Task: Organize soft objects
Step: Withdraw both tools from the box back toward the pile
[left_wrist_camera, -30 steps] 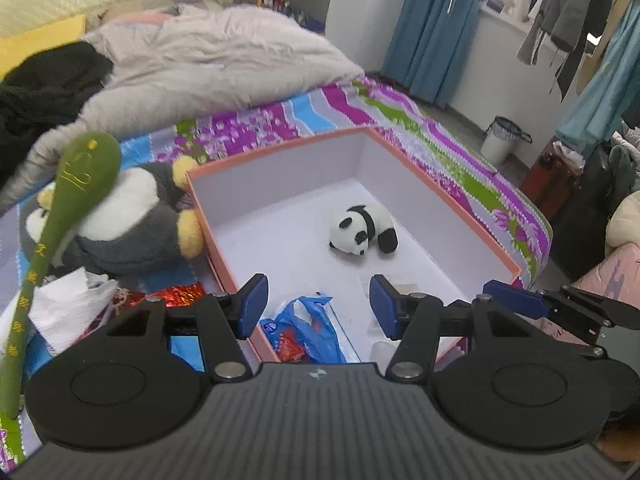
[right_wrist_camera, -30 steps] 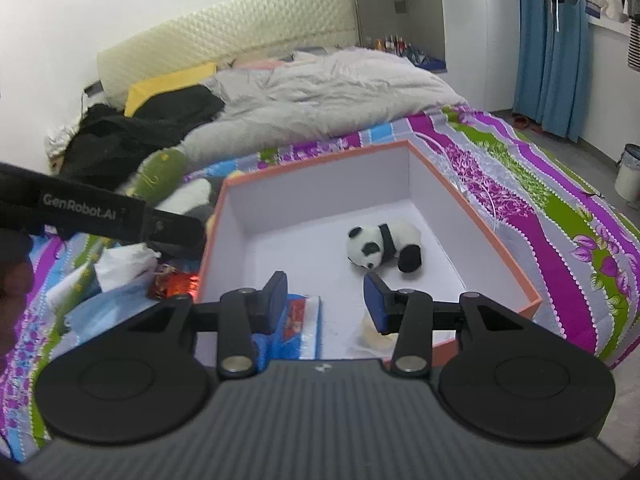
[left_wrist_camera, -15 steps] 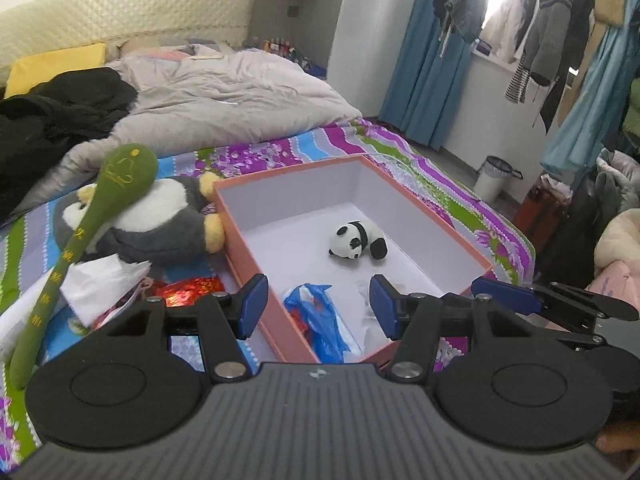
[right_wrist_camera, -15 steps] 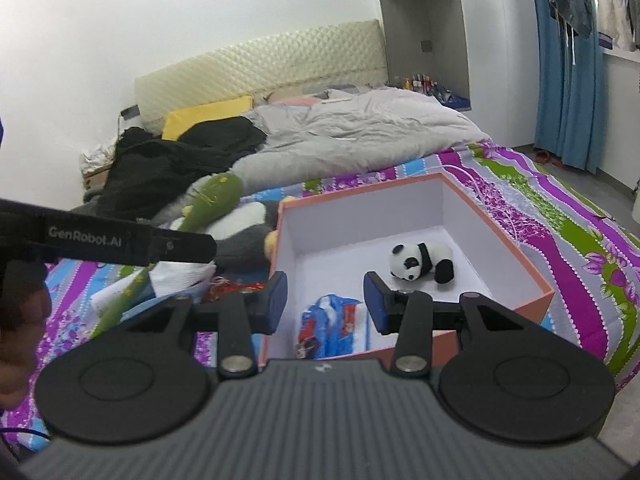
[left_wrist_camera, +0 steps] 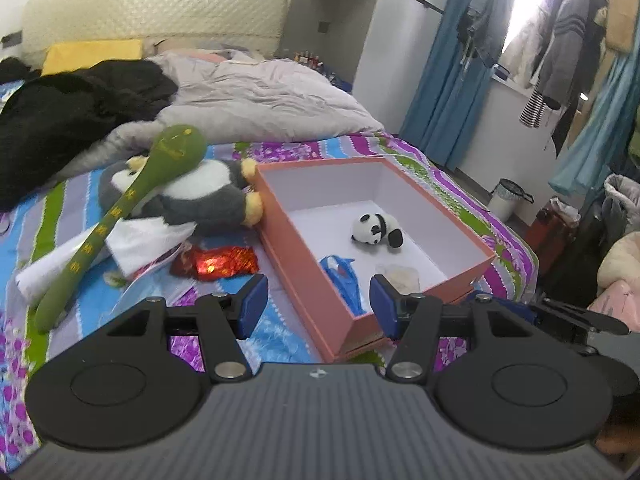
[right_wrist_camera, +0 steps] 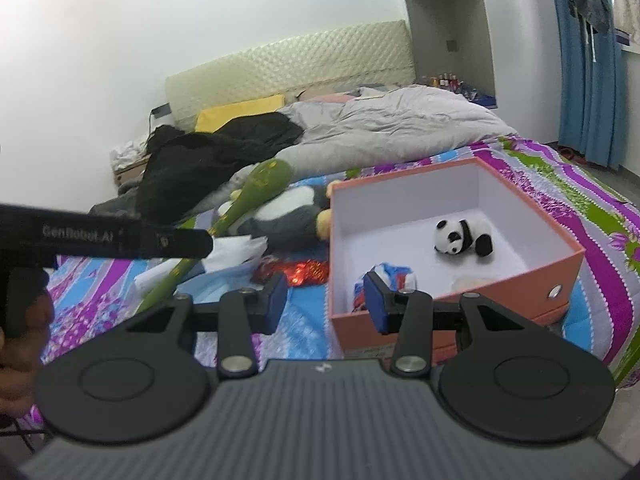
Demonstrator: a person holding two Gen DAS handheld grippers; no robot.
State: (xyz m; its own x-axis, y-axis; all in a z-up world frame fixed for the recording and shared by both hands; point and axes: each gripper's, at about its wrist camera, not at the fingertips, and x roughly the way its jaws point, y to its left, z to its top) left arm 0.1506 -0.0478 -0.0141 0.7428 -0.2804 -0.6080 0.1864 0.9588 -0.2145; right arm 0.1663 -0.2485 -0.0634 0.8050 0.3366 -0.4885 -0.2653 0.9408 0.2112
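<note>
Tangle is the risk: the green spoon [left_wrist_camera: 120,216] lies across the penguin [left_wrist_camera: 200,196] at ten o'clock of the box [left_wrist_camera: 304,280], so grabbing either may drag both. Left gripper [left_wrist_camera: 314,300] and right gripper [right_wrist_camera: 326,300] hang apart, empty.

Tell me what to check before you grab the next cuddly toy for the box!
1. Left gripper open and empty: ok.
2. Right gripper open and empty: ok.
3. Room left in the orange box, which holds the small panda and a blue bag: ok.
4. Big penguin plush free to lift: not ok, the green plush spoon lies across it.
5. Penguin fits the box: cannot tell.
</note>
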